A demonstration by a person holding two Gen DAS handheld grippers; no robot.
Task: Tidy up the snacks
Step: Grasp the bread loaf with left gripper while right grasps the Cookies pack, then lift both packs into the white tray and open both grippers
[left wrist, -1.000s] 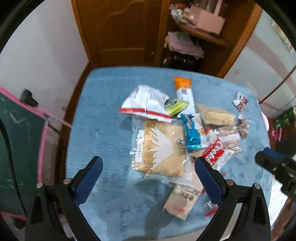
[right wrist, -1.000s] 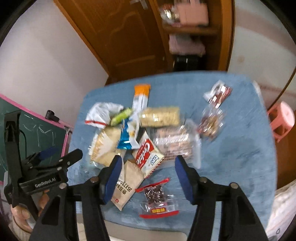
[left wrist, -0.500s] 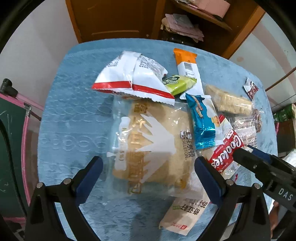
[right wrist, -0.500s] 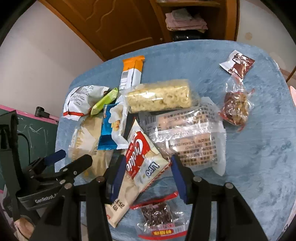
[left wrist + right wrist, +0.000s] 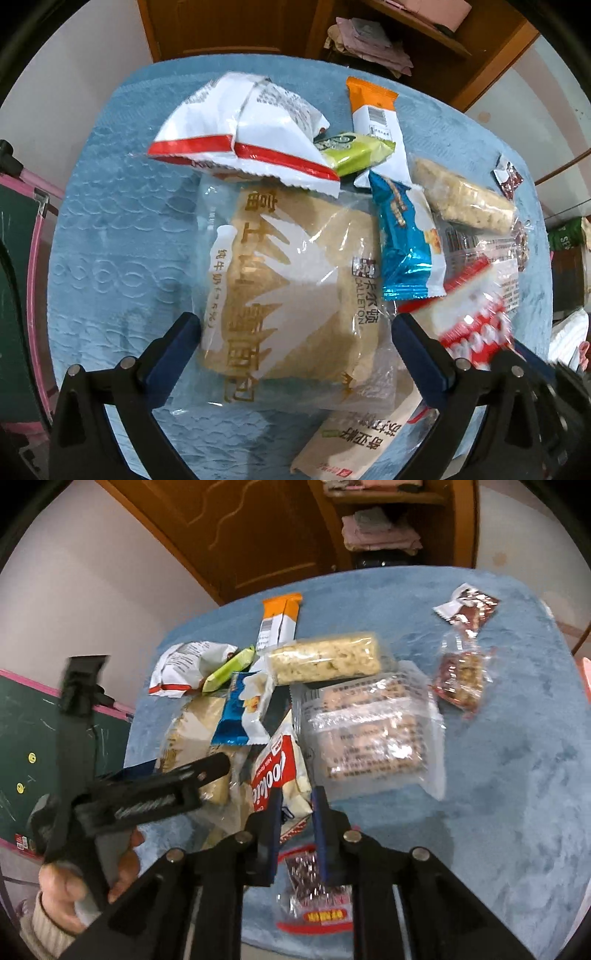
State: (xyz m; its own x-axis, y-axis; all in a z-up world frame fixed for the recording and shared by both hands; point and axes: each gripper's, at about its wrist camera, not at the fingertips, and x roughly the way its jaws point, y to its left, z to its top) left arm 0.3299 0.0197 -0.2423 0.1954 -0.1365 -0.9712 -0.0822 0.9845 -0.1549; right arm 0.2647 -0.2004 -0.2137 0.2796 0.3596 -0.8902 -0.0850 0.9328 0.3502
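Note:
A pile of snack packets lies on a blue table (image 5: 110, 229). My left gripper (image 5: 295, 343) is open, its jaws on either side of a large clear bread packet (image 5: 295, 280). My right gripper (image 5: 295, 808) is shut on the lower end of a red and white cookie packet (image 5: 280, 771), which also shows blurred in the left wrist view (image 5: 469, 314). Around them lie a white and red bag (image 5: 243, 133), a blue packet (image 5: 402, 240), a green bar (image 5: 354, 151) and an orange-topped bar (image 5: 373, 110).
A clear tray of biscuits (image 5: 369, 731), a puffed rice bar (image 5: 325, 657) and two dark red packets (image 5: 461, 675) lie to the right. A small red packet (image 5: 314, 890) lies at the near edge. A wooden door (image 5: 240, 528) stands behind; a green board (image 5: 26, 738) stands left.
Both grippers have moved down to the pile. My right gripper has closed on the cookie packet. The left gripper has come around the bread packet and stays open.

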